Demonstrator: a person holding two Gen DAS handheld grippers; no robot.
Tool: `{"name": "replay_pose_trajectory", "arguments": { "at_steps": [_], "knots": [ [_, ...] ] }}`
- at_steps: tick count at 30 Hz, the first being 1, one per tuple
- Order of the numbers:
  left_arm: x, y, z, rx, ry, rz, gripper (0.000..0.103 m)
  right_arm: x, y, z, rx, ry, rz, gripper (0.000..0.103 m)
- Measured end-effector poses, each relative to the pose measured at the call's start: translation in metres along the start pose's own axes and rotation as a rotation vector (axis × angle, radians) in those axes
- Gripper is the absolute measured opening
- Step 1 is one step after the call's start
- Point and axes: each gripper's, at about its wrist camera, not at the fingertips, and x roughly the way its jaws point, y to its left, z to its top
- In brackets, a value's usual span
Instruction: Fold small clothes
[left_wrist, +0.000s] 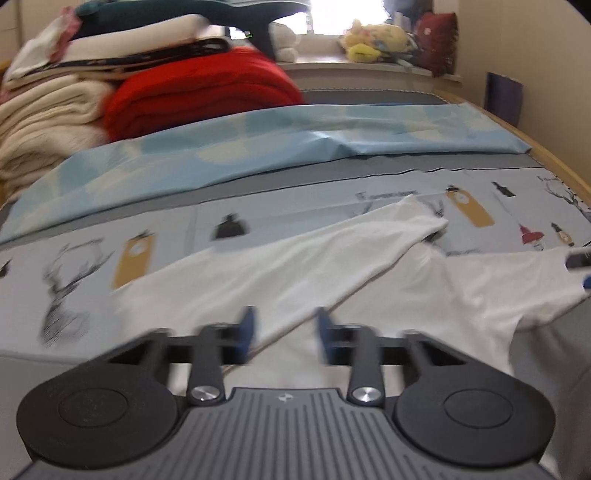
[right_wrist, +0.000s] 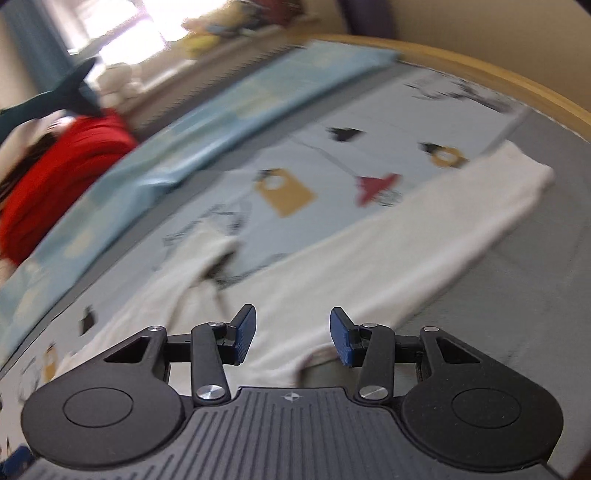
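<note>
1 white shirt (left_wrist: 332, 266) lies spread on the printed sheet (left_wrist: 155, 236) of the bed, w/ one sleeve folded diagonally over its body; 2 grippers hang above it, left gripper (left_wrist: 284, 330) w/ jaws apart in its blurred view and nothing clamped, right gripper (right_wrist: 291, 332) w/ jaws apart and empty too. Left view alone shows 1 cream blanket stack (left_wrist: 44, 125) beside 1 red blanket (left_wrist: 199, 88), both behind 1 blue folded sheet (left_wrist: 258, 147). Right view alone shows the shirt's other sleeve (right_wrist: 509, 184) stretched toward the wooden bed edge (right_wrist: 480, 70).
</note>
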Motion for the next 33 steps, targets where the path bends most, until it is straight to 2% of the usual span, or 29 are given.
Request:
{"name": "replay_pose_trajectory", "arguments": {
  "at_steps": [1,2,4,5,8,10,12,14,17,19,20,21,24,26,28,29,31,33],
  "knots": [
    [0.012,-0.014,0.010,0.013,0.006,-0.037,0.000,0.002,-0.006,0.004,0.017,0.007,-0.008,0.047],
    [0.023,-0.030,0.020,0.035,0.000,-0.074,0.000,0.002,-0.012,0.007,0.036,0.010,-0.013,0.046],
    [0.042,-0.060,0.034,0.092,-0.016,-0.094,0.000,0.001,-0.024,0.013,0.070,-0.001,-0.014,0.039],
    [0.055,-0.075,0.041,0.115,-0.010,-0.102,0.000,-0.001,-0.027,0.014,0.078,-0.003,-0.014,0.031],
    [0.096,-0.112,0.059,0.117,0.049,-0.171,0.002,0.001,-0.039,0.018,0.134,0.002,0.007,0.013],
    [0.124,-0.135,0.067,0.129,0.081,-0.190,0.012,0.001,-0.043,0.021,0.160,0.000,0.010,0.008],
    [0.149,-0.155,0.071,0.171,0.088,-0.159,0.044,0.001,-0.046,0.024,0.178,-0.012,0.007,0.004],
    [0.171,-0.170,0.073,0.201,0.075,-0.128,0.053,0.004,-0.048,0.027,0.191,-0.010,0.011,0.004],
    [0.201,-0.178,0.074,0.212,0.112,-0.103,0.055,0.006,-0.050,0.029,0.208,0.013,0.029,0.004],
    [0.216,-0.178,0.073,0.234,0.123,-0.057,0.041,0.009,-0.050,0.030,0.209,0.021,0.027,0.005],
    [0.220,-0.175,0.073,0.251,0.120,-0.047,0.021,0.010,-0.050,0.031,0.207,0.022,0.023,0.006],
    [0.220,-0.170,0.075,0.260,0.112,-0.059,0.018,0.012,-0.049,0.031,0.203,0.022,0.018,0.006],
    [0.199,-0.142,0.084,0.256,0.053,-0.090,0.015,0.016,-0.043,0.030,0.182,0.029,0.007,0.006],
    [0.174,-0.109,0.090,0.193,0.032,-0.121,0.014,0.018,-0.033,0.028,0.158,0.031,0.012,0.006],
    [0.144,-0.064,0.093,0.107,0.009,-0.136,0.002,0.020,-0.023,0.026,0.145,0.036,0.016,0.006],
    [0.127,-0.038,0.092,0.069,-0.011,-0.119,0.001,0.021,-0.017,0.024,0.142,0.041,0.023,0.006],
    [0.098,0.017,0.086,-0.038,-0.032,-0.143,0.001,0.023,-0.004,0.020,0.122,0.047,0.042,0.006],
    [0.072,0.071,0.075,-0.124,-0.053,-0.106,0.000,0.026,0.015,0.011,0.080,0.061,0.061,0.006]
  ]
}}
